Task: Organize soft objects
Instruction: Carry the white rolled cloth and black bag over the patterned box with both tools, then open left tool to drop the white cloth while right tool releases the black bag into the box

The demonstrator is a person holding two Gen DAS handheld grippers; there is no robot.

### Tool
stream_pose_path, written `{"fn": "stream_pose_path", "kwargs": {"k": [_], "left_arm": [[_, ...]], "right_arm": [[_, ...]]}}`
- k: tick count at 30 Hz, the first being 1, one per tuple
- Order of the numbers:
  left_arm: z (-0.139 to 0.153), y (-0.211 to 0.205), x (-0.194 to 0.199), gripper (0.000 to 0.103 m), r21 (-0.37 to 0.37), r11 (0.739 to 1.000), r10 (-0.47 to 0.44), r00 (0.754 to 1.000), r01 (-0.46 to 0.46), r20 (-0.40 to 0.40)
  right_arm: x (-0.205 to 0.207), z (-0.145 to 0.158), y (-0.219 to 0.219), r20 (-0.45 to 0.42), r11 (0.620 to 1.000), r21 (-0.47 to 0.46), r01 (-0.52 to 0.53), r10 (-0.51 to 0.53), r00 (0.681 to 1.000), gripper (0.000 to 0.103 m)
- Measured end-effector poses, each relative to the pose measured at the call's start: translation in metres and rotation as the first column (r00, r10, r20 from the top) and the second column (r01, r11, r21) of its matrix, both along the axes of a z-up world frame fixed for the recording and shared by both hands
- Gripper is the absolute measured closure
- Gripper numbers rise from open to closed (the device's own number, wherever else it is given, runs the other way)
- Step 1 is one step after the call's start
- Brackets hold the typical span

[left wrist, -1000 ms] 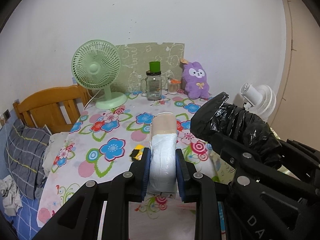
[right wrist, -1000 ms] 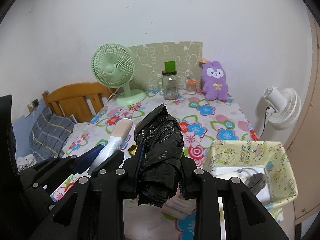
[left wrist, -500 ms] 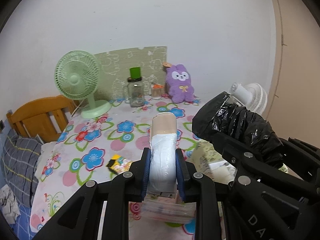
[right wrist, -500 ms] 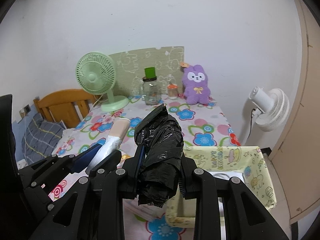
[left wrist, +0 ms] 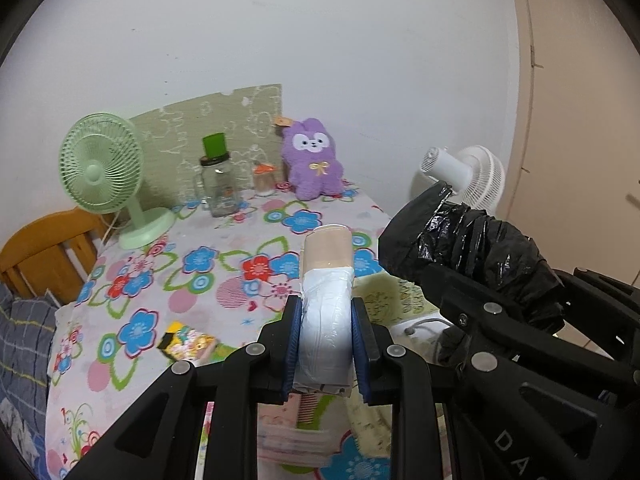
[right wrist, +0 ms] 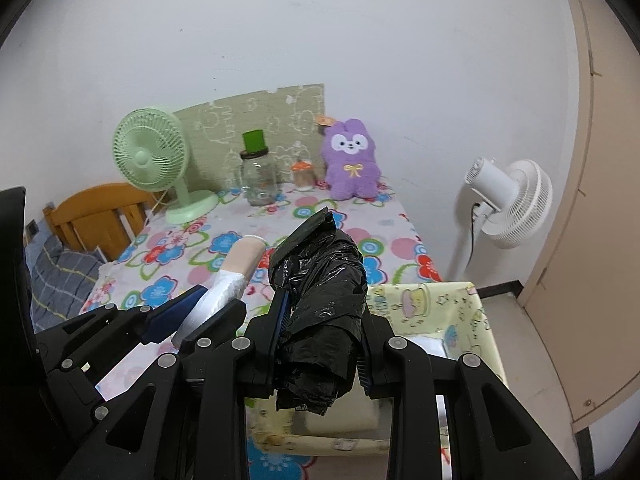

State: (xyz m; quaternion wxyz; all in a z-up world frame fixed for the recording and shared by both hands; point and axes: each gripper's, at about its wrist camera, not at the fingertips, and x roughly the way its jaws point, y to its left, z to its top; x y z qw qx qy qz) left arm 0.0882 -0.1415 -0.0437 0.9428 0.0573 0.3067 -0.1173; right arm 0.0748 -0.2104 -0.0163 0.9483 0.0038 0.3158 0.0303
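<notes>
The left claw is closed on a white roll of bags with a tan core end, and the right claw grips a crumpled black plastic bag; both are held in the air side by side above the near edge of the flowered tabletop. Just below and to the right sits a yellow fabric bin, probably where these soft things belong. The risk is in the drop. The black bag is loose and slippery, so it could snag on the pads or catch the bin's soft rim and spill over the far side to the floor. The roll could unwind or bounce out if let go too high. With the claws this close, one may also knock the other's load while lowering.
</notes>
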Motion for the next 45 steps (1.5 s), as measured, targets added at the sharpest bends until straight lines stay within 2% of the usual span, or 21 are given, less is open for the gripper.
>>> {"fn": "stream_pose_path", "kwargs": {"k": [10, 15, 21, 23, 25, 28, 34, 36, 38, 45], "left_arm": [[-0.018, -0.033, 0.016, 0.079, 0.018, 0.994, -0.106, 0.993, 0.107, -0.048], [-0.028, -0.042, 0.024, 0.077, 0.027, 0.991, -0.129, 0.988, 0.132, -0.080], [-0.035, -0.043, 0.031, 0.057, 0.041, 0.992, -0.113, 0.988, 0.118, -0.102], [-0.036, -0.041, 0.034, 0.035, 0.033, 0.993, -0.105, 0.989, 0.109, -0.107], [-0.036, -0.038, 0.034, 0.033, 0.035, 0.996, -0.083, 0.993, 0.086, -0.088], [-0.036, -0.036, 0.037, 0.030, 0.034, 0.996, -0.080, 0.993, 0.083, -0.091], [-0.037, -0.030, 0.040, 0.025, 0.038, 0.997, -0.058, 0.994, 0.062, -0.097], [-0.037, -0.027, 0.040, 0.020, 0.031, 0.998, -0.058, 0.994, 0.061, -0.097], [-0.035, -0.026, 0.038, 0.017, 0.022, 0.998, -0.063, 0.994, 0.066, -0.092], [-0.028, -0.016, 0.032, 0.015, 0.018, 0.997, -0.071, 0.994, 0.073, -0.078]], "right_arm": [[0.009, -0.017, -0.033, -0.040, 0.998, 0.005, 0.061, -0.061, 0.997, 0.070], [0.015, -0.028, -0.044, -0.069, 0.997, 0.008, 0.082, -0.082, 0.994, 0.070], [0.024, -0.038, -0.046, -0.096, 0.997, 0.015, 0.082, -0.080, 0.992, 0.070], [0.027, -0.040, -0.046, -0.101, 0.997, 0.027, 0.076, -0.073, 0.992, 0.070], [0.030, -0.041, -0.047, -0.103, 0.996, 0.043, 0.073, -0.068, 0.992, 0.070], [0.034, -0.043, -0.046, -0.109, 0.996, 0.054, 0.074, -0.067, 0.992, 0.066], [0.041, -0.046, -0.048, -0.137, 0.992, 0.059, 0.114, -0.105, 0.985, 0.048], [0.040, -0.046, -0.049, -0.137, 0.991, 0.069, 0.116, -0.106, 0.985, 0.035], [0.038, -0.045, -0.048, -0.130, 0.990, 0.081, 0.116, -0.105, 0.986, 0.030], [0.028, -0.037, -0.034, -0.099, 0.991, 0.043, 0.124, -0.119, 0.988, 0.019]]}}
